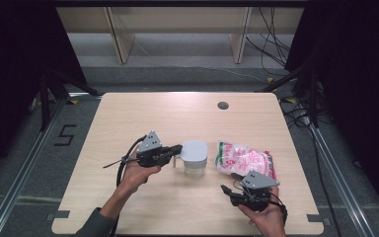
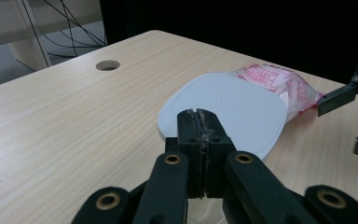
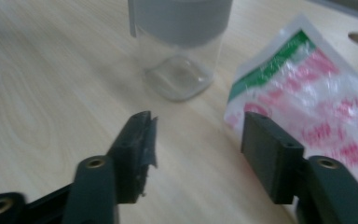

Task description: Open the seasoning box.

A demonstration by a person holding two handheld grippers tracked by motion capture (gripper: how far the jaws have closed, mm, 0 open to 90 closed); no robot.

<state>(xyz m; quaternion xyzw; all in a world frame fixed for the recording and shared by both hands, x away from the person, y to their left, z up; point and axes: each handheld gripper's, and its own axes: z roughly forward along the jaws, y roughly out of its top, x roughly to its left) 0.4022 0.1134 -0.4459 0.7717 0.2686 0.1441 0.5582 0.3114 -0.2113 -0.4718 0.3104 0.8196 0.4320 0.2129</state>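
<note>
At mid-bench a clear, empty jar with grey lid stands; left tool pressed together at the lid's rim, right tool spread beside a pink snack bag on the pale wooden bench

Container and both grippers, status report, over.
Left gripper shut, at the lid edge of the clear container. Right gripper open, nothing between its jaws, beside the snack bag. Nothing in the way.

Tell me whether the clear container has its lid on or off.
On. The grey lid sits flat across the top of the upright clear container; the high view shows it covering the rim.
</note>
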